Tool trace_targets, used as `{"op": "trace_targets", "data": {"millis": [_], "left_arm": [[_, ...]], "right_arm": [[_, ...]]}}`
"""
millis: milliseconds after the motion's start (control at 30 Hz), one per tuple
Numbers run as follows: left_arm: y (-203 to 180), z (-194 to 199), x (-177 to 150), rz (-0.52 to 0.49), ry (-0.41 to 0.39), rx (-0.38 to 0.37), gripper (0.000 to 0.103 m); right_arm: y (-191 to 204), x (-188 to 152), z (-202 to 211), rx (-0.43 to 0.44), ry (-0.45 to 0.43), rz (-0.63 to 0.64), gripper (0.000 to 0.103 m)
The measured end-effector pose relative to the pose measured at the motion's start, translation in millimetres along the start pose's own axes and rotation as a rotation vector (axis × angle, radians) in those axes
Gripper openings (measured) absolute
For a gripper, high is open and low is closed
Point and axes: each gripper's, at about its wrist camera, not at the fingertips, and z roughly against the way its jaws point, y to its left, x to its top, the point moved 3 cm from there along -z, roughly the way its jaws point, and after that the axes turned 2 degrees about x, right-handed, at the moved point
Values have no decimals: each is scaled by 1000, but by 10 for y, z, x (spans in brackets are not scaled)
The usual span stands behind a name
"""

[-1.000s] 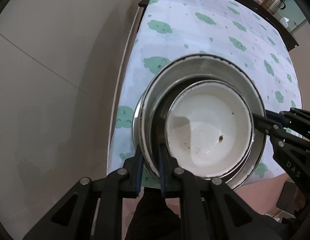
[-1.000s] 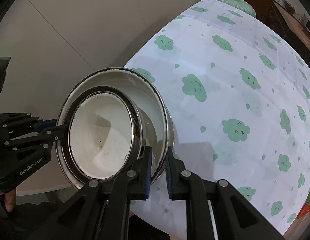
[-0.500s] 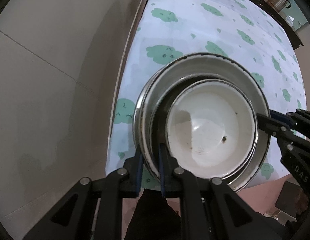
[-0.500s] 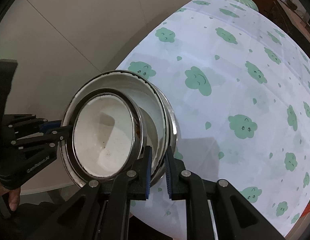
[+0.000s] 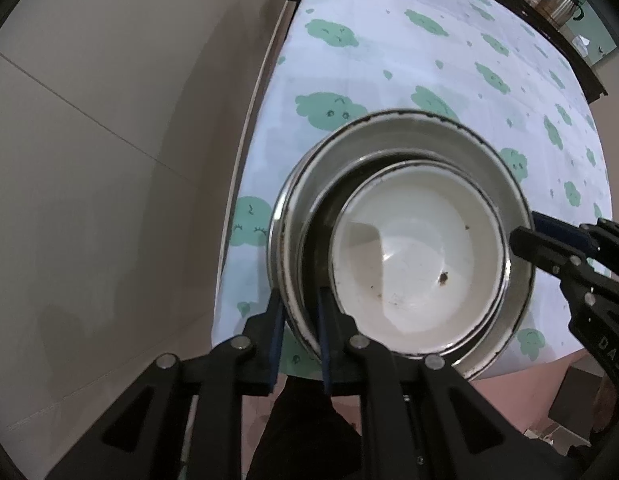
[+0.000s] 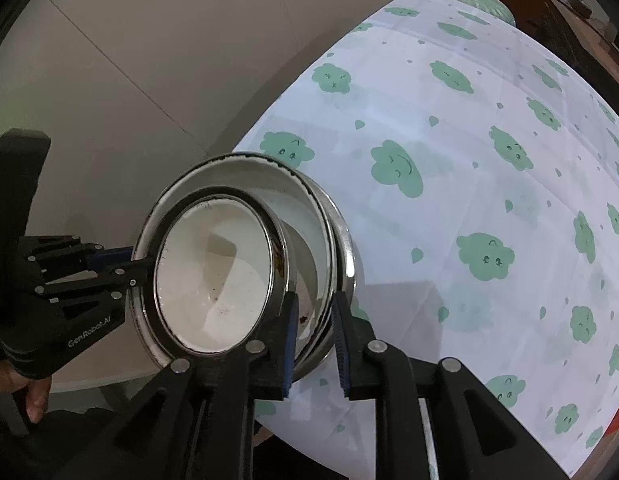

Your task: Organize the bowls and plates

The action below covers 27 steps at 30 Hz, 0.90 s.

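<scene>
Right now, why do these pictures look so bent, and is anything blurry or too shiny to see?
Left wrist view: the fisheye lens bows the table edge and darkens the corners; a soft glare sits in the small white bowl, with a shadow beside it. Right wrist view: the cloud tablecloth bulges like a dome; the bowls stay sharp, while the far furniture is small and dim.

Surface [image 5: 449, 60] was covered in a white cloth [image 6: 449, 112] printed with green cloud faces and small green drops. Left of it: beige tiled floor [image 5: 109, 140] with thin grout lines, dimly and evenly lit. Dark wooden furniture [image 6: 557, 4] stood past the far edge, with a metal kettle [image 5: 559, 0] on it. Pinkish floor [image 5: 525, 396] showed at the near edge.
</scene>
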Motion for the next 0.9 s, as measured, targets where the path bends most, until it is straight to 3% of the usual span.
{"op": "trace_targets", "data": {"millis": [233,300,333,367,467,600,767,900], "left_arm": [[-27,392,-11,-52,-137,-10,15],[-50,533,-18,-83,-193,-16,30],[-55,640,-35,-101,-240,-15,48],[-52,727,-55,-113,-282,-15,55],[-65,933,-112,-168,-373,-46,56],[-117,1169,-234,-245,-475,-85,57],[-199,1539,-452,-299,-612,-110,69],[-248,1839,-624,-318,-708,-144,75]], "right_arm": [[91,-79,186,-21,-54,-13,25],[134,-127,270,-36,-82,-22,25],[157,-165,341,-47,-111,-34,25],[169,-189,387,-55,-130,-42,25],[229,-338,610,-101,-215,-83,27],[321,-661,970,-193,-341,-160,45],[477,-1055,1423,-305,-511,-197,47],[543,-1290,1806,-384,-655,-222,68]]}}
